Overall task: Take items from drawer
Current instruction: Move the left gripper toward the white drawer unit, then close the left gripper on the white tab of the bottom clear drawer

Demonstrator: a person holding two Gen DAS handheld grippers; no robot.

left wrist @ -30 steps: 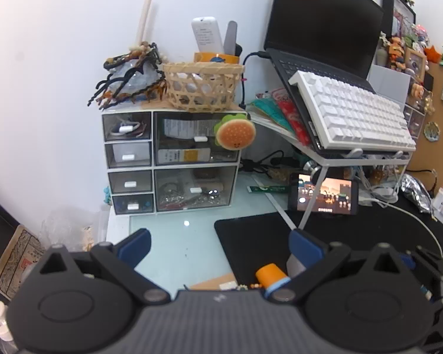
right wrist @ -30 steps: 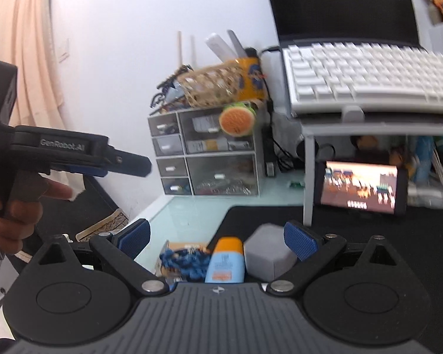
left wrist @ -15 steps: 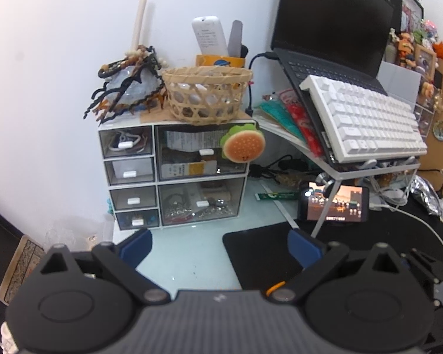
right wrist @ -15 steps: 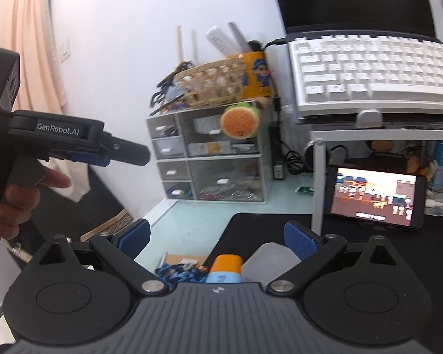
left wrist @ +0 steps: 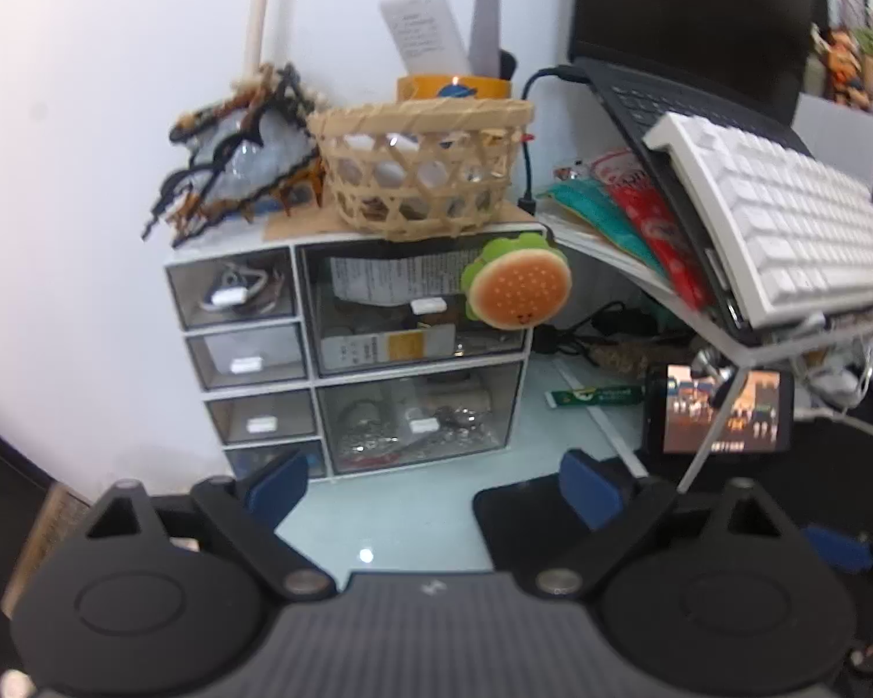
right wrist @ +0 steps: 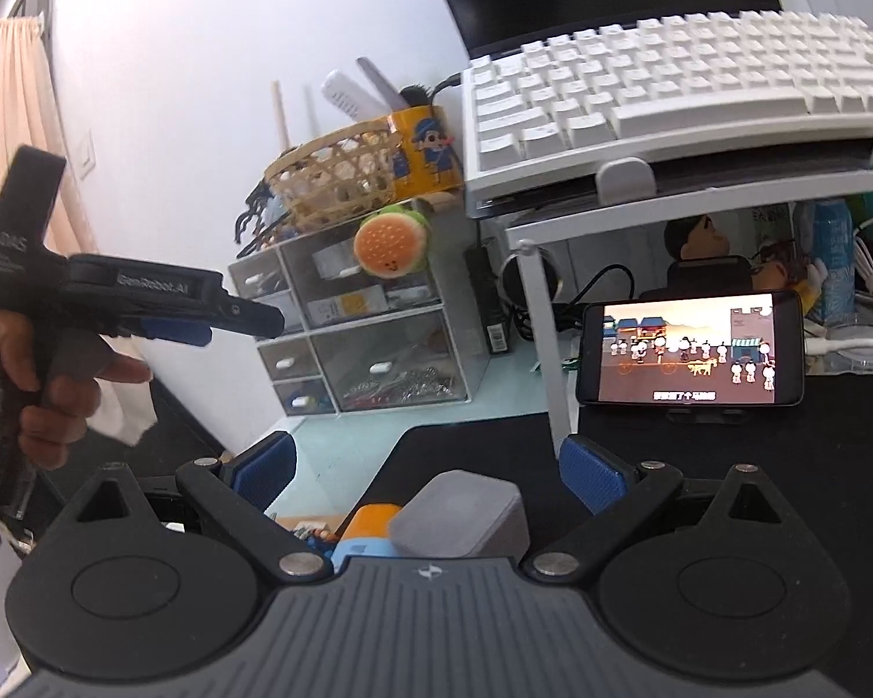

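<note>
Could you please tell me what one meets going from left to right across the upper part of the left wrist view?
Dark tangled hair clips → woven basket → burger plush → white keyboard.

The bottom-left drawer point(left wrist: 273, 456) sits half hidden behind a tool finger. The orange tube point(right wrist: 369, 526) shows only its top. Drawer contents are too blurred to identify.

Both my wrist views showing heavy fisheye bending, dark vignette cutting corners. Left view smearing soft overall, keyboard point(left wrist: 785, 215) edge blurring. Right view staying sharper; my other hand point(right wrist: 58, 384) blurring at left edge. Bright even room light washing white wall point(left wrist: 87, 145). Small glare spot glinting on glass desktop point(left wrist: 366, 555). Phone screen point(right wrist: 689, 346) glowing.
</note>
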